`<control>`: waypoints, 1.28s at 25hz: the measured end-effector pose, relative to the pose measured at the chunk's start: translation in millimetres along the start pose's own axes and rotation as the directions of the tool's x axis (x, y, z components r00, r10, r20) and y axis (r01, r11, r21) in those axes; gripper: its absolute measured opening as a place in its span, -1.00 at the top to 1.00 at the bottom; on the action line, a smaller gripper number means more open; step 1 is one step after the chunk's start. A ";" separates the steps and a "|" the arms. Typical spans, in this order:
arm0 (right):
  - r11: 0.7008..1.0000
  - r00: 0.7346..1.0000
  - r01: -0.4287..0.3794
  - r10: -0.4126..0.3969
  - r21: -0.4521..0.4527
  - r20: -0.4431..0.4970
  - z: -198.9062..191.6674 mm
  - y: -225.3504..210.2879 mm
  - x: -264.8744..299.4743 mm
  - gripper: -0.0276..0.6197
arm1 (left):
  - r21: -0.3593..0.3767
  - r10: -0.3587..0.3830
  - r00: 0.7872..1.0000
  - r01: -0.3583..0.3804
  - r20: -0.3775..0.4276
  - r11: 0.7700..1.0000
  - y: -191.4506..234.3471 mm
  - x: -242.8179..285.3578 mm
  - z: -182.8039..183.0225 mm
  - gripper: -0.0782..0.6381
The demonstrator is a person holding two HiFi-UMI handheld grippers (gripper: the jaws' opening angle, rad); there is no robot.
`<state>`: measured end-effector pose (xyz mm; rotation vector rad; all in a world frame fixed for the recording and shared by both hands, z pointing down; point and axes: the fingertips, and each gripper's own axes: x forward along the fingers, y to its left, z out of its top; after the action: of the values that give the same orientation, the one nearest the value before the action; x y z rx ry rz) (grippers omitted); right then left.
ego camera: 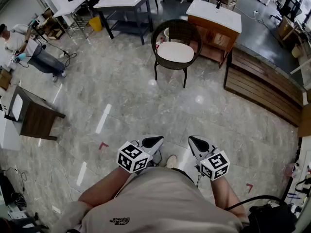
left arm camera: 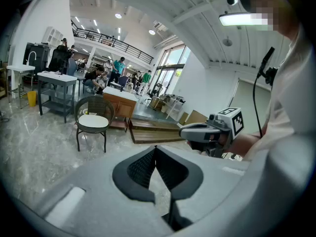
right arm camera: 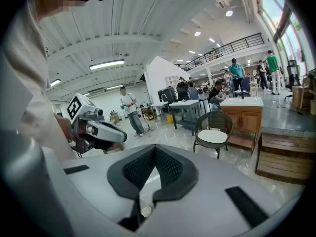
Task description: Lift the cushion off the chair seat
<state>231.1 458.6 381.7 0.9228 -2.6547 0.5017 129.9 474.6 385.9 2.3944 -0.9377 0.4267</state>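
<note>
A dark wicker chair (ego camera: 176, 33) stands far ahead on the marble floor, with a white round cushion (ego camera: 176, 52) lying on its seat. The chair (left arm camera: 94, 113) and cushion (left arm camera: 93, 121) are small and distant in the left gripper view. In the right gripper view the cushion (right arm camera: 212, 136) also rests on the chair (right arm camera: 213, 122). My left gripper (ego camera: 156, 141) and right gripper (ego camera: 194, 141) are held side by side close to my body, far short of the chair. Both are shut with nothing between the pads. Each also shows in the other's camera, the right gripper (left arm camera: 190, 131) and the left gripper (right arm camera: 116, 135).
A wooden cabinet (ego camera: 214, 25) with a white top stands right behind the chair. A low wooden platform (ego camera: 262, 89) runs along the right. A grey table (ego camera: 124, 4) is at the back, a dark side table (ego camera: 36, 115) at the left. A person (ego camera: 26, 50) sits on the floor far left.
</note>
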 end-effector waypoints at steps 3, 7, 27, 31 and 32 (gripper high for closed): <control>1.000 1.000 0.004 -0.004 -0.003 0.015 3.9 -8.5 6.9 0.88 | 0.011 -0.001 1.000 0.001 0.007 1.000 6.3 7.9 5.4 0.76; 1.000 1.000 0.007 -0.007 0.005 0.015 -0.8 -9.2 3.5 0.88 | 0.017 -0.002 1.000 0.002 -0.004 1.000 5.0 8.4 3.6 0.76; 0.998 0.994 0.068 -0.066 0.013 -0.091 27.1 -59.7 114.7 0.86 | -0.030 -0.058 0.998 0.058 -0.004 0.998 127.5 35.5 56.1 0.76; 0.991 0.989 0.126 -0.122 0.054 -0.079 65.5 -83.1 173.0 0.83 | 0.034 -0.124 0.992 0.124 -0.006 0.992 188.6 47.0 100.1 0.76; 0.988 0.988 0.137 -0.132 0.068 -0.077 74.7 -87.2 189.3 0.80 | 0.042 -0.145 0.989 0.145 -0.010 0.989 203.1 46.5 109.5 0.76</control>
<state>132.7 261.8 405.3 1.0762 -2.5040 0.5916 31.7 260.7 391.6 2.4787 -0.7521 0.4032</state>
